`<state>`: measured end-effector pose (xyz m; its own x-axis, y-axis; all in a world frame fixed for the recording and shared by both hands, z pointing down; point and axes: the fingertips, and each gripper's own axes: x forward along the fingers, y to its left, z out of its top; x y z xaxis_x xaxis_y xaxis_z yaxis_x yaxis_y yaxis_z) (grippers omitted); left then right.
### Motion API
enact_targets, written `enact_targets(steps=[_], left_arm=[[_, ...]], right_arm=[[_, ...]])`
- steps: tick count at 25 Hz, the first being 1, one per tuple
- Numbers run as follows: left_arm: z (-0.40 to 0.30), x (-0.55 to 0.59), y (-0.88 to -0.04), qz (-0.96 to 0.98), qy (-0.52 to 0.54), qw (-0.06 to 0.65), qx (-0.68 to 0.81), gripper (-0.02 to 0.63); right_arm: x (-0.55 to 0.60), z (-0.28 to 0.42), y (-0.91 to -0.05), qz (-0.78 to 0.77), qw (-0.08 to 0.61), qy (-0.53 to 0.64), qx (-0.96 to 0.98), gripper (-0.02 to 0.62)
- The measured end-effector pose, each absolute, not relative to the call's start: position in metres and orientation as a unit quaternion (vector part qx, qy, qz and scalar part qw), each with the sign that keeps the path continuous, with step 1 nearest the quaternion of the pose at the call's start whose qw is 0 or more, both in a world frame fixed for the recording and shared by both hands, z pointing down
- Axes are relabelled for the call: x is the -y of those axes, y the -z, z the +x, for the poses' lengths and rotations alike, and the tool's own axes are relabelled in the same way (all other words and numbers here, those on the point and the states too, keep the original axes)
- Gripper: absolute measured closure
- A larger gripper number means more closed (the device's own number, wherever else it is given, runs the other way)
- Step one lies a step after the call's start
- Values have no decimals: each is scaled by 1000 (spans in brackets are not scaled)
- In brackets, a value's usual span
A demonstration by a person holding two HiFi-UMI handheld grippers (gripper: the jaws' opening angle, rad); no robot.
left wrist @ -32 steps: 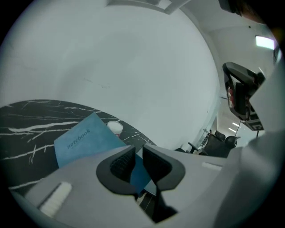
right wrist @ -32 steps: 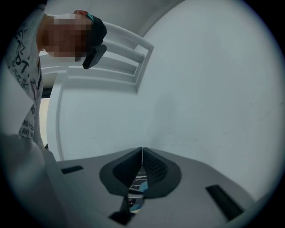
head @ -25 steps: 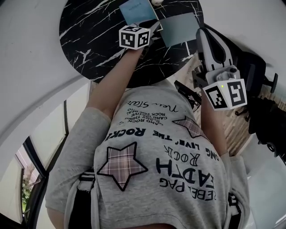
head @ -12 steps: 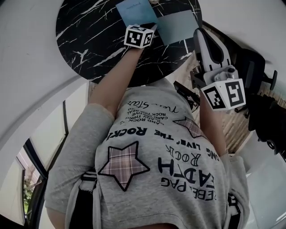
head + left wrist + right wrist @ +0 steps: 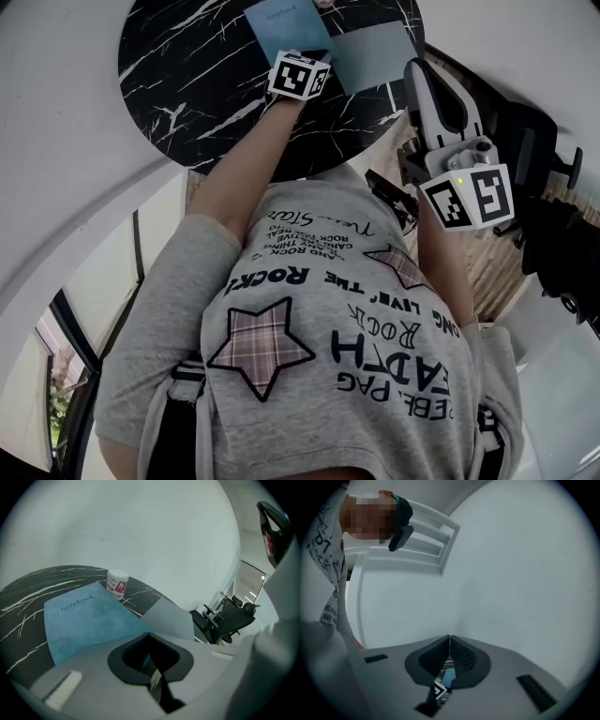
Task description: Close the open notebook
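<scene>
The open notebook lies on the round black marble table (image 5: 187, 84). Its blue cover (image 5: 281, 23) (image 5: 89, 620) is printed "notebook", and its grey half (image 5: 375, 54) (image 5: 168, 618) slopes up to the right. My left gripper (image 5: 314, 58) (image 5: 149, 635) reaches over the notebook's near edge, where the blue and grey halves meet. Its jaws are closing and the tips are together; I cannot tell whether a page is caught between them. My right gripper (image 5: 419, 67) (image 5: 449, 639) hovers off the table's right side, shut and empty, facing a white wall.
A small white jar with a red label (image 5: 117, 584) stands on the table just behind the notebook. Dark office chairs (image 5: 232, 613) (image 5: 539, 159) stand to the right of the table. The person's torso fills the lower head view.
The left gripper has slid a little right, sunk toward the notebook's middle and closed its jaws. The right gripper has stayed where it was.
</scene>
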<state>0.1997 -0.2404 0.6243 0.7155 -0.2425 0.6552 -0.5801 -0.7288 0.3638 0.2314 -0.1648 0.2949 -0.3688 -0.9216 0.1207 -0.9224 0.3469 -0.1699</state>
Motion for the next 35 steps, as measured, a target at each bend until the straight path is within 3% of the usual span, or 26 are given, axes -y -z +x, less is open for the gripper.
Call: enact_targets(steps=[10, 22, 35], left_arm=[[179, 236, -613, 877, -311, 274, 244, 597], [138, 250, -570, 882, -255, 271, 289, 597], [93, 268, -486, 903, -196, 201, 325, 597]], right_arm=[[178, 219, -292, 545, -3, -99, 833, 581], [199, 193, -287, 516, -10, -86, 852, 581], [212, 166, -281, 481, -14, -77, 873, 581]])
